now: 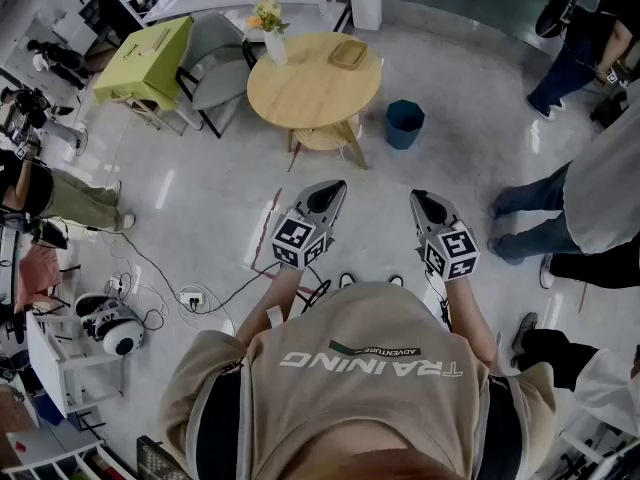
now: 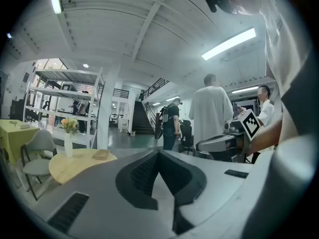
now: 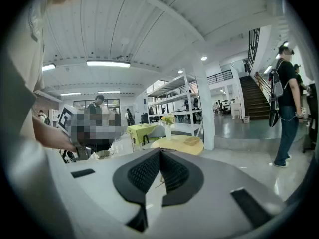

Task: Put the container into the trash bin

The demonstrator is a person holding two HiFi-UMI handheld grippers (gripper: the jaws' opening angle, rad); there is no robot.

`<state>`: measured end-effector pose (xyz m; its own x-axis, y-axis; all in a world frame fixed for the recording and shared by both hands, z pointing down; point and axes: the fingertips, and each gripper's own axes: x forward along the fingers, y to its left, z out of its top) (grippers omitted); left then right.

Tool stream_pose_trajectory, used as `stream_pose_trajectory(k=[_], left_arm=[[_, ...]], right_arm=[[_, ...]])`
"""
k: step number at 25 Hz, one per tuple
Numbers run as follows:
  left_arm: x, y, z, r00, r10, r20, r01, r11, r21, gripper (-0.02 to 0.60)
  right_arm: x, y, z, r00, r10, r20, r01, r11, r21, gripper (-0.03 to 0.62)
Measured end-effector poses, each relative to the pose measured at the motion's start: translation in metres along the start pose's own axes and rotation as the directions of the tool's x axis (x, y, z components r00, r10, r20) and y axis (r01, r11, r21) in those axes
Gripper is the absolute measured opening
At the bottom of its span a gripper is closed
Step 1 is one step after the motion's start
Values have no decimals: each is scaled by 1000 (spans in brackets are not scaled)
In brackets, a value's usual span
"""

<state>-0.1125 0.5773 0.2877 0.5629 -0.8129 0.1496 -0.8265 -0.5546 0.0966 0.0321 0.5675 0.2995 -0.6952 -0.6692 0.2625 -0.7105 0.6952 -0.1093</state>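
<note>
Left hand-held gripper (image 2: 159, 156): jaws fully closed, dark ribbed pads meeting at the tip, nothing between them. It is held in the air in front of the person's chest, pointing forward.

Right hand-held gripper (image 3: 160, 156): jaws likewise closed tip to tip and empty. It is held beside the left unit at about the same height, with a gap between the two.

Both units are well apart from the work area and touch nothing.

Ahead of the two units stands a round wooden tabletop (image 1: 300, 93).

- The container (image 1: 348, 54), a shallow tan tray, lies on the tabletop near its far right edge.
- A white vase (image 1: 274, 48) with yellow flowers stands upright at the far left edge of the same tabletop, apart from the container.

The trash bin (image 1: 404, 124), dark blue and open-topped, stands on the floor (image 1: 470, 98) just to the right of the tabletop. The container is not in it.

A grey chair (image 1: 215, 63) stands at the left of the tabletop. Bystanders (image 1: 560, 208) stand on the floor at the right.
</note>
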Motion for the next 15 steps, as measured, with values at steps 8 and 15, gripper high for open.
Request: stream_pose_trajectory(k=[8,15], left_arm=[[4,21,-6,1000,-10,-3,10,1000,-12,6],[-2,44,4,999,-40,15,40,999,4,6]], right_arm=[[16,-2,1,1000,-16,14,15,999,34,0],[41,8,9,1000,-25,7,25,999,27,0]])
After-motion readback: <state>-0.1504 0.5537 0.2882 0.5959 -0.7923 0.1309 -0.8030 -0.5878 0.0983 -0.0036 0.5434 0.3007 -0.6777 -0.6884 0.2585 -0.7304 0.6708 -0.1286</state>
